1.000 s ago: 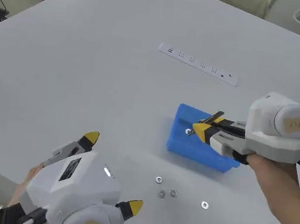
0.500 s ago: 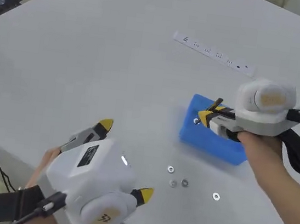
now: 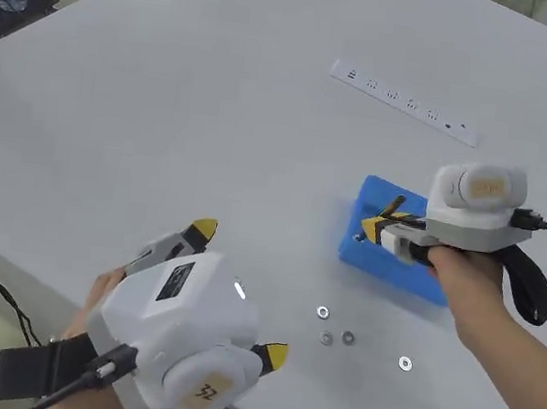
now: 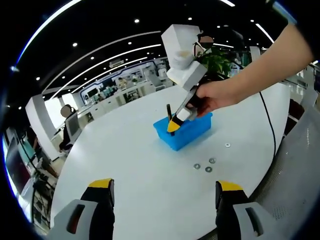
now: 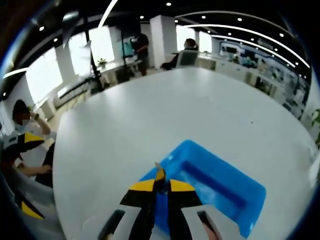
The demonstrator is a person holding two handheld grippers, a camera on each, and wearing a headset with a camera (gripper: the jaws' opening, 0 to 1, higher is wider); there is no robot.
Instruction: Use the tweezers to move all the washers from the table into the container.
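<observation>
A blue container [image 3: 401, 272] sits right of centre on the white table [image 3: 166, 100]. My right gripper [image 3: 379, 231] is shut on the tweezers [image 3: 392, 211] and holds them over the container's left end. In the right gripper view, the tweezers' tip [image 5: 157, 168] pokes out past the closed yellow jaws, above the container [image 5: 220, 187]. Several washers [image 3: 326, 339] lie loose on the table in front of the container. My left gripper [image 3: 240, 293] is open and empty near the table's front edge, left of the washers [image 4: 208, 169].
A white power strip [image 3: 403, 104] lies on the table beyond the container. A black cable [image 3: 546, 261] trails from the right gripper. People sit at desks in the room behind [image 5: 190, 47]. The table's left and far parts are bare.
The head camera has shifted, so everything sits a little further right and lower. The right gripper still holds the tweezers over the container's left end. The left gripper stays open.
</observation>
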